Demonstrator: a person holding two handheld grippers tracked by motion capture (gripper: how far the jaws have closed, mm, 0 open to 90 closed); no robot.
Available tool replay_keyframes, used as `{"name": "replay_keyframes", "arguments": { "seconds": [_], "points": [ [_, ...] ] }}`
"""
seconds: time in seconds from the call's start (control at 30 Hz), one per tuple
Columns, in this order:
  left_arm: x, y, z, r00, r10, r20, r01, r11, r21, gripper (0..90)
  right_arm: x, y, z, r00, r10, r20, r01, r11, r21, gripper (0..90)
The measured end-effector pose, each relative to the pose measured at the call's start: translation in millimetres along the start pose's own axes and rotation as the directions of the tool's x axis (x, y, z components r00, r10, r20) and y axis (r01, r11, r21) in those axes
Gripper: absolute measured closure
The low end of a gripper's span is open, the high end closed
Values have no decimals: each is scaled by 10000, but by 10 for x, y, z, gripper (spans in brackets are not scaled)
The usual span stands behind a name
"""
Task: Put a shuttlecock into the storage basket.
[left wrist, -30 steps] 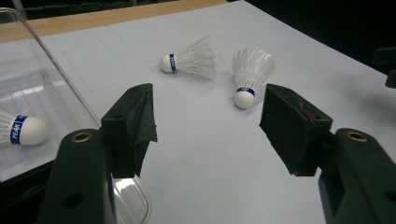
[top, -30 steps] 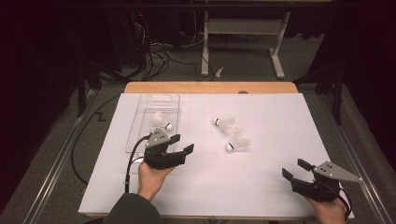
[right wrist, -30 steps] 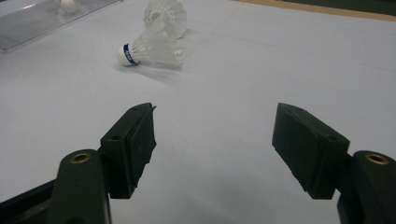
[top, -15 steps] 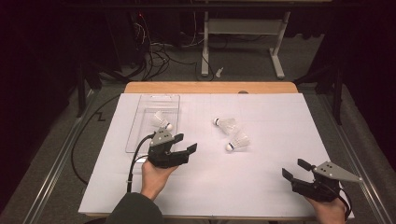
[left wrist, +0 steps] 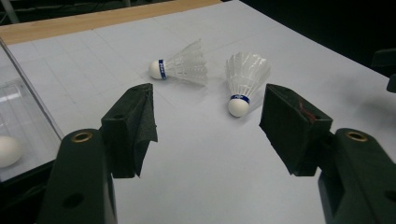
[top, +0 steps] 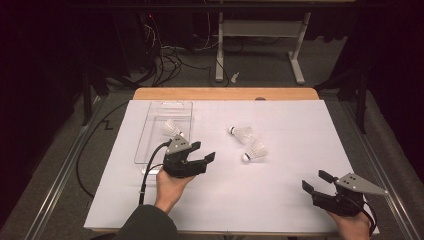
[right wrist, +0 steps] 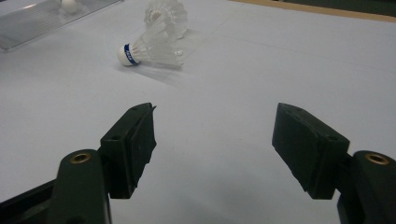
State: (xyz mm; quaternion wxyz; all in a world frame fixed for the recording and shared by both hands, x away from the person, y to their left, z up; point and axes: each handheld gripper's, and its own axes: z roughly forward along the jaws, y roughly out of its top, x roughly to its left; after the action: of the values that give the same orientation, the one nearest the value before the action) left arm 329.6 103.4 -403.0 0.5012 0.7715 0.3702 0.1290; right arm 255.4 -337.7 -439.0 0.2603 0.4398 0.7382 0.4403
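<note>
Two white shuttlecocks lie on the white table sheet, one [top: 243, 133] farther back and one [top: 256, 151] nearer. My left gripper [top: 203, 151] hovers open just left of them, beside the tray. In the left gripper view its jaws [left wrist: 208, 107] stand wide with nothing between them, and both shuttlecocks [left wrist: 182, 65] [left wrist: 245, 77] lie ahead. My right gripper [top: 315, 180] rests open at the front right corner, far from the shuttlecocks. Its own view [right wrist: 215, 116] shows the nearer shuttlecock [right wrist: 149, 49] ahead and the other one [right wrist: 166, 11] behind it. A third shuttlecock [top: 171, 128] lies in the clear tray [top: 150, 125].
The clear tray [left wrist: 18, 121] sits at the table's left, right beside my left gripper. A wooden table edge [top: 225, 93] runs along the back. Beyond it are a stand and cables on the dark floor [top: 170, 60].
My left gripper has edged slightly to the right, toward the shuttlecocks. The right gripper has kept still, and both stay open.
</note>
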Motion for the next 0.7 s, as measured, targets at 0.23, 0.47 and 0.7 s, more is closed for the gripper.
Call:
{"name": "replay_keyframes", "arguments": {
  "seconds": [0.23, 0.47, 0.7],
  "points": [
    [-6, 17, 43, 10000, -4, 43, 4, 10000, -7, 360, 1, 0, 1, 10000, 9, -2, -9, 10000, 3, 304],
    [-14, 26, 101, 10000, 7, 83, -8, 10000, 16, 360, -1, 0, 1, 10000, 8, -9, -8, 10000, 6, 304],
    [-9, 31, 139, 10000, -11, 92, 11, 10000, 44, 361, -1, 0, 1, 10000, 12, -15, -12, 10000, 5, 305]
  ]
}}
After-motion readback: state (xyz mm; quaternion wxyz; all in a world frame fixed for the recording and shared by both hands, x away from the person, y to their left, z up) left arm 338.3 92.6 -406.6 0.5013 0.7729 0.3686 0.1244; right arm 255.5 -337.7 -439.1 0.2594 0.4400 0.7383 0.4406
